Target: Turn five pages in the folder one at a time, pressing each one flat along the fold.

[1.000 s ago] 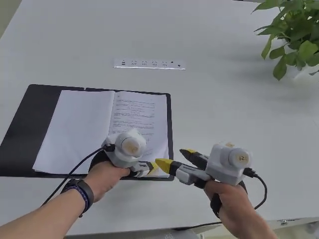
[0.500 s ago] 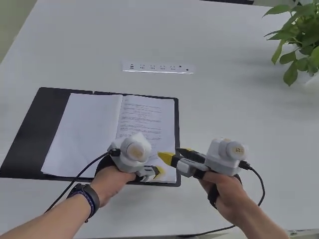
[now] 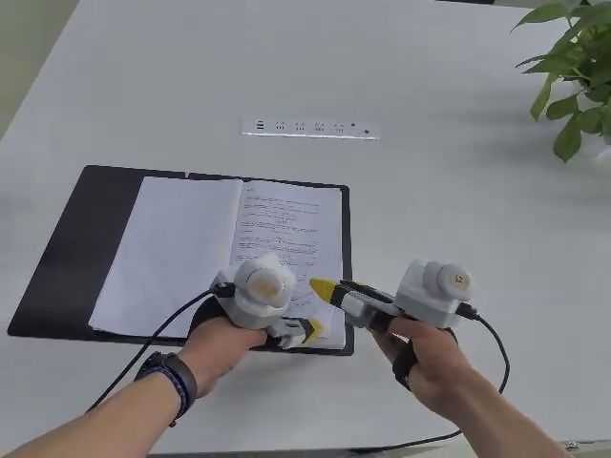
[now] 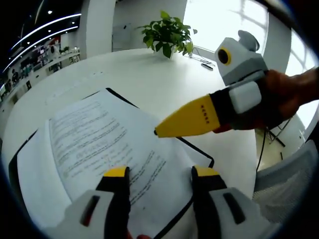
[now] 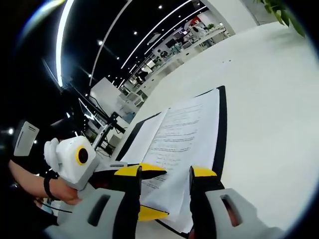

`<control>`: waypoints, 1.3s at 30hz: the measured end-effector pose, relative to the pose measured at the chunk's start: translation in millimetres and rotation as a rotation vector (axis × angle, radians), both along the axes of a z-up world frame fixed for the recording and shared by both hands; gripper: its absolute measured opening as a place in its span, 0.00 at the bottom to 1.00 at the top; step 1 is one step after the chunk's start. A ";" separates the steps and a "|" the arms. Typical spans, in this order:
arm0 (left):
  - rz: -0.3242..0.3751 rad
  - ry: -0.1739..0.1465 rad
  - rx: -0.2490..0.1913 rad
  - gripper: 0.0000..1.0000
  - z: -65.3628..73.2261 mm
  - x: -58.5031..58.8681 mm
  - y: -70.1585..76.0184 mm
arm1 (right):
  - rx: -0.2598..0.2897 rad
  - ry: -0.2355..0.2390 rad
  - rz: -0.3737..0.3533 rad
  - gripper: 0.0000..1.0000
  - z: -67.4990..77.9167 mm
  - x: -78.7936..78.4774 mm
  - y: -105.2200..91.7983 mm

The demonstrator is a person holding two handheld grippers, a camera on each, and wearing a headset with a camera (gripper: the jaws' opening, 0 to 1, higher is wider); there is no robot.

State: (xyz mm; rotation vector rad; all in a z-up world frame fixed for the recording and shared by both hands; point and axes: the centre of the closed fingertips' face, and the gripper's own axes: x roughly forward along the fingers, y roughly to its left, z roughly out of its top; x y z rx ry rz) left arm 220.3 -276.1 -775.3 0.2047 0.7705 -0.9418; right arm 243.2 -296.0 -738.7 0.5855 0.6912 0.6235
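A black folder (image 3: 67, 248) lies open on the white table, with a blank page (image 3: 172, 248) on the left and a printed page (image 3: 286, 229) on the right. My left gripper (image 3: 304, 330) rests at the printed page's near right corner. It is open, and the page (image 4: 99, 134) shows between its jaws (image 4: 160, 172). My right gripper (image 3: 325, 288) reaches in from the right, just above that corner. It is open (image 5: 167, 172), with the page edge (image 5: 184, 134) ahead of it. Its yellow finger (image 4: 189, 117) hangs over the sheet. The left gripper's fingertips (image 5: 152, 168) sit close beside it.
A white power strip (image 3: 310, 128) lies beyond the folder. A potted plant (image 3: 578, 67) stands at the far right. Bare tabletop (image 3: 458, 191) stretches right of the folder. The table's near edge runs just below my hands.
My right gripper has moved left and a little farther onto the printed page's near right corner. The left gripper has stayed at that corner. The head camera shifted.
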 end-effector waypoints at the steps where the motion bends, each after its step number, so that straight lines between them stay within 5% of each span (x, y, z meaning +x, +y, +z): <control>1: -0.003 0.000 0.001 0.51 1.9 -2.0 -0.3 | 0.005 0.002 -0.001 0.34 0.3 -1.8 -0.4; 16: 0.011 -0.029 -0.025 0.58 22.2 -14.2 10.3 | 0.041 0.042 -0.034 0.01 -6.3 -12.7 -5.1; 27: 0.040 -0.060 -0.054 0.59 40.1 -7.9 16.9 | 0.105 0.052 -0.067 0.00 3.4 -11.0 -0.6; 39: 0.059 -0.088 -0.073 0.60 54.2 -8.7 24.6 | 0.091 0.039 -0.080 0.00 12.2 -10.4 -0.4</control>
